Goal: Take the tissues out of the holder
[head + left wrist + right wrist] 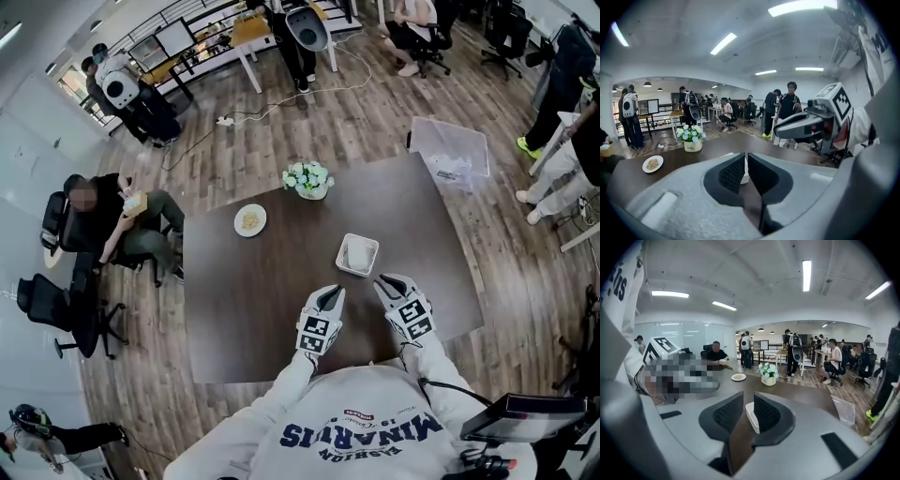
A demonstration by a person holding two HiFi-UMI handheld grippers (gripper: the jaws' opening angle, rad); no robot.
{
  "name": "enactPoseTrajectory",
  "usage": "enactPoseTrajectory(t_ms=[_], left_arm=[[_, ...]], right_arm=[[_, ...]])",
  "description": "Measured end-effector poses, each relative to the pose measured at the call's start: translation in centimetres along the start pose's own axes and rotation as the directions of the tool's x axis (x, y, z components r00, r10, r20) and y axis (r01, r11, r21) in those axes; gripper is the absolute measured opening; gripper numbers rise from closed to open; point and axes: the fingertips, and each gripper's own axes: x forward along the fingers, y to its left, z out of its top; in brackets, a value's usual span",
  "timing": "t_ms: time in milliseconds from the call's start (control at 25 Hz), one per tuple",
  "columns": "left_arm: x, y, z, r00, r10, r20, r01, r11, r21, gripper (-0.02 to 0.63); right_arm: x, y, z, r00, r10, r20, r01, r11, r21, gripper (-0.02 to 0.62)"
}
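A white square holder [371, 246] with white tissues [357, 255] in it stands right of centre on the dark brown table [244, 300]. Both grippers hover over the table's near edge, just short of the holder. My left gripper [335, 293] is shut with nothing in it, and a sliver of the holder [746, 174] shows beyond its tips [746, 159]. My right gripper [382, 279] sits by the holder's near right corner. Its jaws stand a little apart and empty [748, 398], with the holder [751, 417] seen through the gap.
A small plate of food [250, 219] and a pot of flowers [307, 178] stand at the table's far side. A clear plastic bin [452, 150] sits on the floor off the far right corner. A seated person [103, 220] and office chairs are at the left.
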Motion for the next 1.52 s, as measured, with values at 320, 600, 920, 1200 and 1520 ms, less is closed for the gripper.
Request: enactPoseTrajectory(t_ms=[320, 600, 920, 1200, 1520], left_arm=[[8.5, 3.5, -5.3, 0.975, 0.018, -0.222, -0.004, 0.998, 0.062, 0.059], [12.4, 4.2, -8.3, 0.931, -0.033, -0.364, 0.082, 0.989, 0.12, 0.102], [15.5, 4.0, -10.2, 0.884, -0.052, -0.464, 0.15, 0.973, 0.177, 0.124], [16.2, 4.6, -10.1, 0.87, -0.027, -0.492, 0.142, 0.97, 0.198, 0.091], [15.9, 4.7, -9.1, 0.89, -0.021, -0.456, 0.132, 0.968, 0.213, 0.053]], right_arm=[[8.8, -2.5, -6.9, 0.968, -0.003, -0.252, -0.032, 0.991, -0.132, 0.1], [12.4, -3.3, -10.9, 0.917, 0.01, -0.399, -0.091, 0.979, -0.185, 0.133], [15.1, -3.8, -12.9, 0.87, 0.029, -0.492, -0.172, 0.953, -0.25, 0.166], [16.3, -4.3, -13.0, 0.872, 0.006, -0.489, -0.157, 0.95, -0.269, 0.097], [16.0, -4.2, -11.7, 0.896, -0.008, -0.443, -0.125, 0.955, -0.27, 0.072]])
